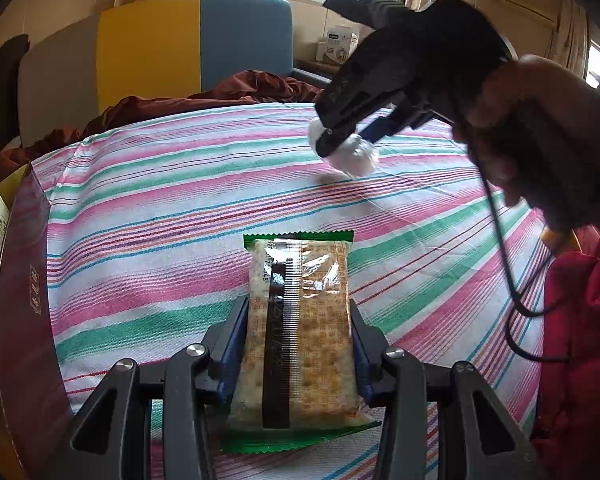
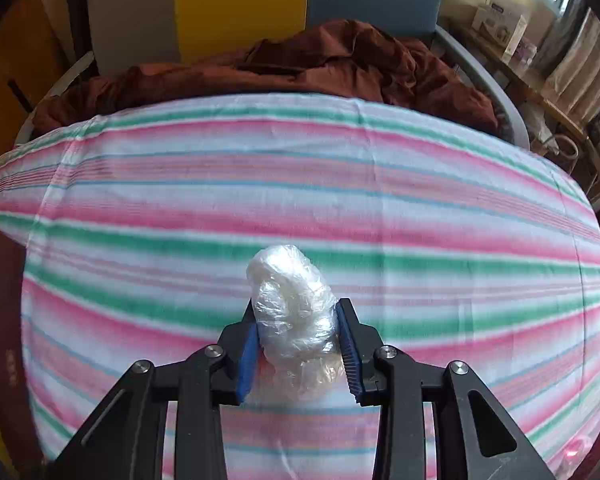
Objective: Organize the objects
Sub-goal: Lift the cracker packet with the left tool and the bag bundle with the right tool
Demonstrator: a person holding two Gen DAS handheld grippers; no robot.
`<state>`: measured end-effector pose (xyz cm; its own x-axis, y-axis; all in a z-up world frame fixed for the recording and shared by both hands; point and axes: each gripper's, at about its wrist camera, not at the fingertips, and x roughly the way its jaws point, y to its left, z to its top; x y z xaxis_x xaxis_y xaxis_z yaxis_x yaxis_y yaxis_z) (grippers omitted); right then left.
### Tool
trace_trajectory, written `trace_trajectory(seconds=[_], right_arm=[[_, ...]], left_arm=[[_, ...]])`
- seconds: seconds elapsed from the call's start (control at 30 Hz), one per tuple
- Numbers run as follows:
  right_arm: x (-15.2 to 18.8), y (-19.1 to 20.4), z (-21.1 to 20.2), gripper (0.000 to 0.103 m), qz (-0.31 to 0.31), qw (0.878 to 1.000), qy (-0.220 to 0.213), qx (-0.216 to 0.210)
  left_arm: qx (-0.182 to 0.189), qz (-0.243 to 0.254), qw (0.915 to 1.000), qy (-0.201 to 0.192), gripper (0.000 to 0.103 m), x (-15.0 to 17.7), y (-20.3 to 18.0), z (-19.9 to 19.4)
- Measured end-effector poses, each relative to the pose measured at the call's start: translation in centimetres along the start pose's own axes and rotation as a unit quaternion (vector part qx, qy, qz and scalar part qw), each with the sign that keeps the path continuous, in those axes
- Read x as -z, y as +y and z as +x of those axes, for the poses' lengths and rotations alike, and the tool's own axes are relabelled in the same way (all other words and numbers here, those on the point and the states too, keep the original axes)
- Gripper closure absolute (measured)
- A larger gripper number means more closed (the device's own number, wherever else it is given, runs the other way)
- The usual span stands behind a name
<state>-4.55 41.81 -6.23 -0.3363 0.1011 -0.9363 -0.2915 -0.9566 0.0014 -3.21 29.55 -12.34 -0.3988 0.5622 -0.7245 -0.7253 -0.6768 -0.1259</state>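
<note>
A packet of crackers in clear wrap with green ends sits between the blue pads of my left gripper, which is shut on it just above the striped cloth. Farther back and to the right, a person's hand holds my right gripper tilted down over the cloth. That gripper is shut on a white bundle wrapped in crinkled clear plastic. In the right wrist view the bundle pokes out past the fingertips of the right gripper, and both pads press its sides.
A dark maroon box stands along the cloth's left edge. A crumpled brown-red blanket lies behind the cloth, in front of a yellow and blue chair back. A red garment lies at the right edge.
</note>
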Motion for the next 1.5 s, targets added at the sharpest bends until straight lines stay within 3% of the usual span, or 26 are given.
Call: trace_trajectory(seconds=[0.2, 0.33, 1.5], right_arm=[[6.8, 0.0, -3.2, 0.066, 0.038, 0.999, 0.001, -0.037], [9.4, -0.9, -2.2, 0.066, 0.068, 0.997, -0.001, -0.049], [8.3, 1.4, 0.0, 0.065, 0.018, 1.000, -0.006, -0.001]], left_arm=[[-0.006, 0.005, 1.0000, 0.000, 0.058, 0.3, -0.5, -0.2], [-0.009, 0.007, 0.9999, 0.000, 0.058, 0.4, -0.9, -0.2], [-0.014, 0.012, 0.9998, -0.001, 0.058, 0.2, -0.6, -0.4]])
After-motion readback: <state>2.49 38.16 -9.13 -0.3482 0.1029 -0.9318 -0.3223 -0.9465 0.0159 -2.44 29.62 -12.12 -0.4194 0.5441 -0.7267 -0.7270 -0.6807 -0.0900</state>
